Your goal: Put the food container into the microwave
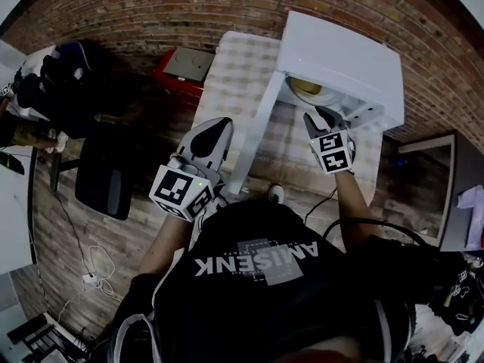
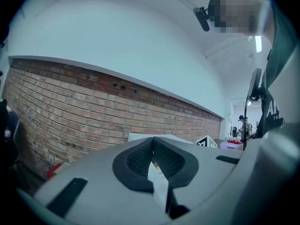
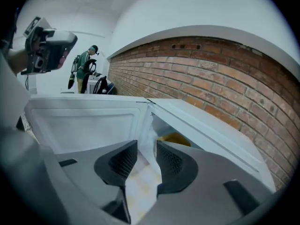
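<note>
The white microwave (image 1: 344, 59) stands on a checked tablecloth with its door (image 1: 253, 131) swung wide to the left. A yellow food container (image 1: 308, 89) sits inside the cavity and shows again, partly hidden, as the yellow container (image 3: 176, 138) past the door edge. My right gripper (image 1: 324, 116) hovers just in front of the cavity mouth; its jaws stand a little apart with nothing between them, right gripper (image 3: 146, 146). My left gripper (image 1: 215, 131) hangs left of the door's lower edge, left gripper (image 2: 153, 142) with its pads touching and holding nothing.
The table (image 1: 242, 66) backs onto a brick wall (image 1: 189, 6). A red box (image 1: 181, 66) sits left of it and a black chair (image 1: 106, 176) stands on the floor further left. A person (image 3: 86, 64) stands far off in the room.
</note>
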A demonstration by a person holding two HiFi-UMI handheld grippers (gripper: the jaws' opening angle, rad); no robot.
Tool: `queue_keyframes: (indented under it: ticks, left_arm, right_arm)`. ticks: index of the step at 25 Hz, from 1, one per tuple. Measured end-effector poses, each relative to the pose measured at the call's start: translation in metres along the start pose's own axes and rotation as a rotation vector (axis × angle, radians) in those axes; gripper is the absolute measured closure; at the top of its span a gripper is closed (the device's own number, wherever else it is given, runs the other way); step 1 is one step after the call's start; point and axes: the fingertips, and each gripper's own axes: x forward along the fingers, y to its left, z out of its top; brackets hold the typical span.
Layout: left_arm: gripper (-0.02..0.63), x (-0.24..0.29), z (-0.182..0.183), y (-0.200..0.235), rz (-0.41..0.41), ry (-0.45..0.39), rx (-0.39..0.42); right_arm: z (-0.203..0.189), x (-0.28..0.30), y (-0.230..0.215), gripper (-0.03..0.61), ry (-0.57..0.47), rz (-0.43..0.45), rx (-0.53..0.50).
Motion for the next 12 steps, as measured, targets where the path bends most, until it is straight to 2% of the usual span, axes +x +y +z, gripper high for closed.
queue_keyframes:
  ticks: [6,12]
  left_arm:
    - [0.601,0.005,0.004,0.001,-0.066,-0.002,-0.008]
    - [0.601,0.015,0.013,0.006,-0.107,-0.015,-0.016]
  right_arm:
    - [0.022,-0.045,-0.012,0.446,-0.076,-0.062,0.071]
    - [0.045,-0.091,-0.031,0.463,-0.166,-0.173,0.126]
